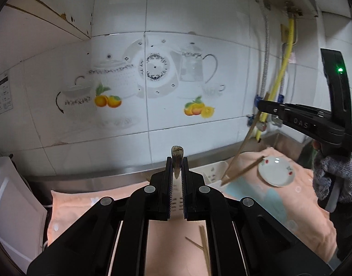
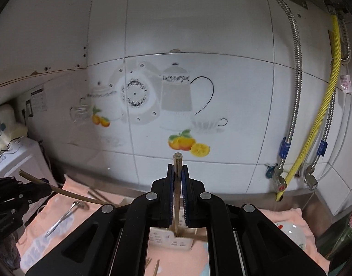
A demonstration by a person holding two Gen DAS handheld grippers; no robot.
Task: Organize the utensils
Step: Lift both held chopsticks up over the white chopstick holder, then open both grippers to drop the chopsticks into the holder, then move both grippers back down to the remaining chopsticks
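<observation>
Now your left gripper [image 1: 177, 179] is clamping tight on a flat, tapered bamboo stick [image 1: 177, 155], your right gripper [image 2: 177, 191] is pinching a round wooden chopstick [image 2: 177, 161], its tip dipping into the white slotted plastic holder [image 2: 173, 241] below its jaws, peach terry towel [image 2: 288, 216] underneath.

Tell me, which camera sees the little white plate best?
The left wrist view. There the plate shows whole, tilted on the pink towel. In the right wrist view only part of it peeks out beside the right gripper.
</observation>
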